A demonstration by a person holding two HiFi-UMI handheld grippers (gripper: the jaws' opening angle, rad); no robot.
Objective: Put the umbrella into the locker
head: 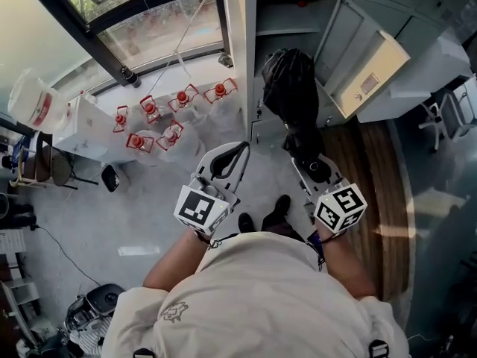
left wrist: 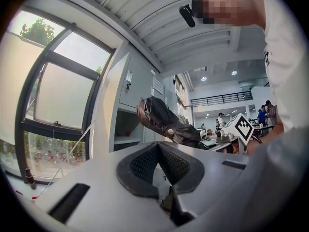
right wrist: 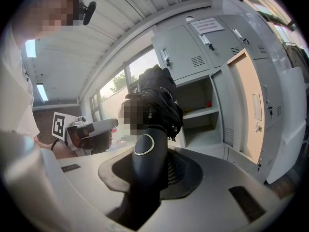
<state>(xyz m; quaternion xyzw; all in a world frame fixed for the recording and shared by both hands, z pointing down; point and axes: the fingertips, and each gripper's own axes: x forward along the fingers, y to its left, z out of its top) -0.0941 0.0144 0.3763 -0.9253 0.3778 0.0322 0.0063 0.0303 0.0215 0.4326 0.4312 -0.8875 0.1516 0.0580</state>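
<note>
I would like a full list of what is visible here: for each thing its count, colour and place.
locker: one, grey, door open, ahead
umbrella: one, black, folded, before locker
bottles: several, red caps, left of locker
chair: one, dark, far left
shoes: two, black, before locker
left gripper: one, white, shut, empty
right gripper: one, white, shut on umbrella handle

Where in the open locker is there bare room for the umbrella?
The lower compartment, under the shelf and beside the open door, looks bare. Above the shelf, a small red thing sits at the back. The floor by the window is crowded with red-capped bottles.
</note>
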